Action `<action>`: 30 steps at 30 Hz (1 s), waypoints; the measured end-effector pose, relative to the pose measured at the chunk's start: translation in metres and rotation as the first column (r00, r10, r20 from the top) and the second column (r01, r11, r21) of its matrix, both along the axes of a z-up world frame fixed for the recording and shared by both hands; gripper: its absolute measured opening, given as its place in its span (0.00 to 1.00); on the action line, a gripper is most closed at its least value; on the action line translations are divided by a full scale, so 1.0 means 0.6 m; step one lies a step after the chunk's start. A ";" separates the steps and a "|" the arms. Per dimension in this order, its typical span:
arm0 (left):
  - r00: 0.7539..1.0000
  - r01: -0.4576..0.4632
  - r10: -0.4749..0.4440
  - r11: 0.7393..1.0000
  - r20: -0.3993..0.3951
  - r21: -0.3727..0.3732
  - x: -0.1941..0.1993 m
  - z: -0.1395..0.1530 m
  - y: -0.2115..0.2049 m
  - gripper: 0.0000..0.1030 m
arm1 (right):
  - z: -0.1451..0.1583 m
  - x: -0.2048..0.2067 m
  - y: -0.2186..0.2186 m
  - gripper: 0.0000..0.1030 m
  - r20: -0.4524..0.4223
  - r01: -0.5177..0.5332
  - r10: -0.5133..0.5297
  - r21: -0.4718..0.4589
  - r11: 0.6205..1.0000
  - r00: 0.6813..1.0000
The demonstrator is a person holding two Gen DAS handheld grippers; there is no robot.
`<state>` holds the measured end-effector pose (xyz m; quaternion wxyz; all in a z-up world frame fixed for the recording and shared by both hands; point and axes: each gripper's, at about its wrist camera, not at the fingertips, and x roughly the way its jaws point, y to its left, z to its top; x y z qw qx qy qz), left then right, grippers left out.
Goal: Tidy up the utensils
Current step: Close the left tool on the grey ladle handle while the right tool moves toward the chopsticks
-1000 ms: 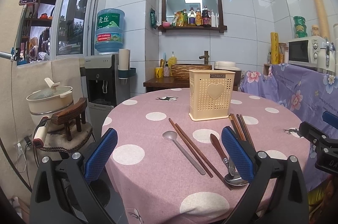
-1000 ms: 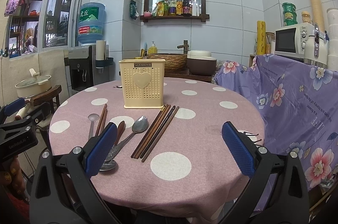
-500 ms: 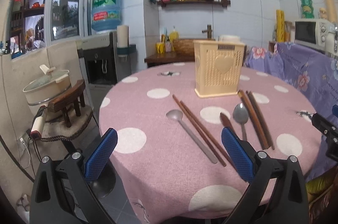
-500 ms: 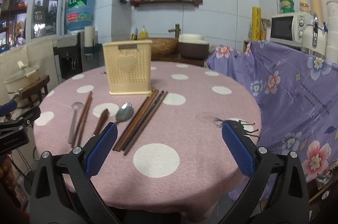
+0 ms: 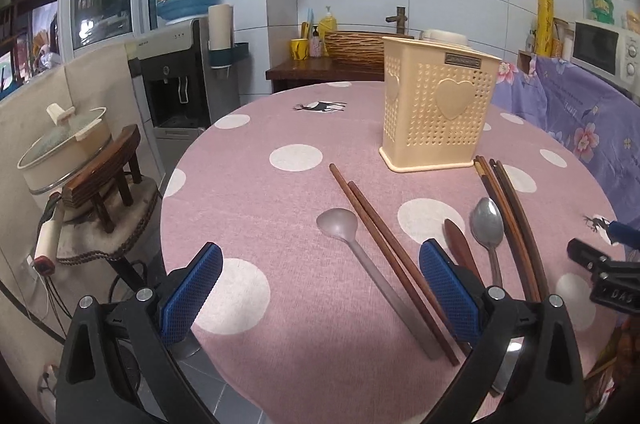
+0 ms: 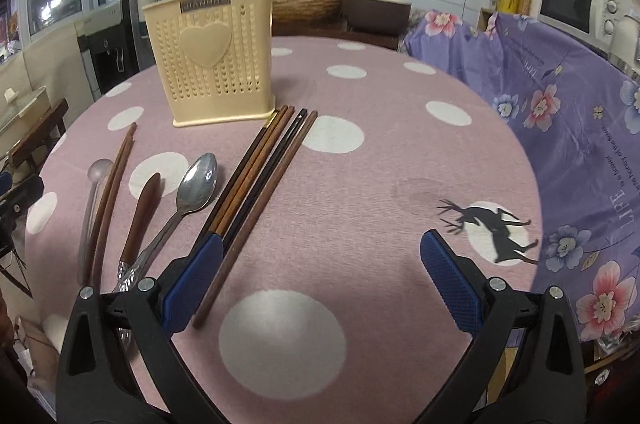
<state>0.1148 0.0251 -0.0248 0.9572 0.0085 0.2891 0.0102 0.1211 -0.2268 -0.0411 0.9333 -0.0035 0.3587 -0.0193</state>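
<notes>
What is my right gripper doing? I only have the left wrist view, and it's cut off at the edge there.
Observer: The right gripper is open, jaws wide apart, nothing between them.
Operator: Where is it relative to the chopsticks beside the holder?
Observer: Its left finger pad covers the near ends of three of the four chopsticks; I cannot tell if it touches them.
Operator: My own finger hides the spoon handles. How do they lie?
Observer: The steel spoon has an embossed handle that converges with the brown-handled utensil at the near end.

You see a pink table (image 6: 384, 160) cloth with white dots, a cream holder (image 6: 212, 64), brown chopsticks (image 6: 256, 180), blue fingers (image 6: 448, 280).
</notes>
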 end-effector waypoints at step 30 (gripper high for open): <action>0.950 -0.067 0.054 0.997 -0.307 -0.033 0.123 -0.043 -0.001 0.52 | -0.011 0.030 -0.022 0.95 -0.048 0.039 -0.040 -0.017 0.999 0.998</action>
